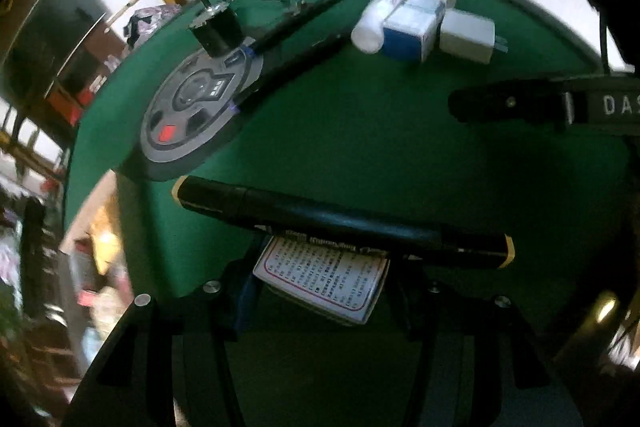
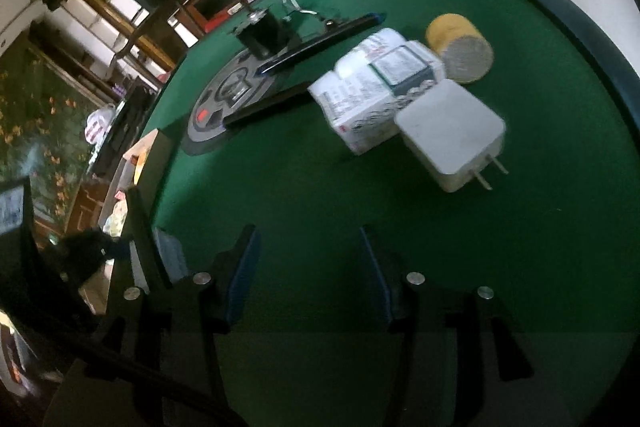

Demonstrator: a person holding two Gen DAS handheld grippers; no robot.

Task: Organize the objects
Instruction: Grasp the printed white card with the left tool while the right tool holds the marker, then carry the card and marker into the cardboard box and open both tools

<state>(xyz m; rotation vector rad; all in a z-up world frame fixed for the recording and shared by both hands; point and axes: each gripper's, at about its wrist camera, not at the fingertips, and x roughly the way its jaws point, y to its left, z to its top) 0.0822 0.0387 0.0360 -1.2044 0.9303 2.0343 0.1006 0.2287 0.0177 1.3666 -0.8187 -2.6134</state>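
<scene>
My left gripper [image 1: 320, 259] is shut on a black marker with yellow ends [image 1: 344, 223], held crosswise above the green table [image 1: 360, 131]. A white card with red-bordered text [image 1: 324, 279] sits under it between the fingers; whether it is gripped I cannot tell. My right gripper [image 2: 308, 267] is open and empty over the felt, its blue-padded fingers [image 2: 244, 267] wide apart. It also shows at the right of the left wrist view [image 1: 520, 103]. Ahead lie a white charger [image 2: 452, 135], a white-and-blue box [image 2: 360, 103], a white bottle [image 1: 374, 19] and a yellow-capped jar [image 2: 460, 47].
A round grey control panel [image 1: 196, 111] is set in the table at the left. A small black motor with a wire [image 1: 216, 27] and two black pens [image 1: 296, 19] rest on it. The table edge [image 1: 92, 155] drops off at the left towards cluttered furniture.
</scene>
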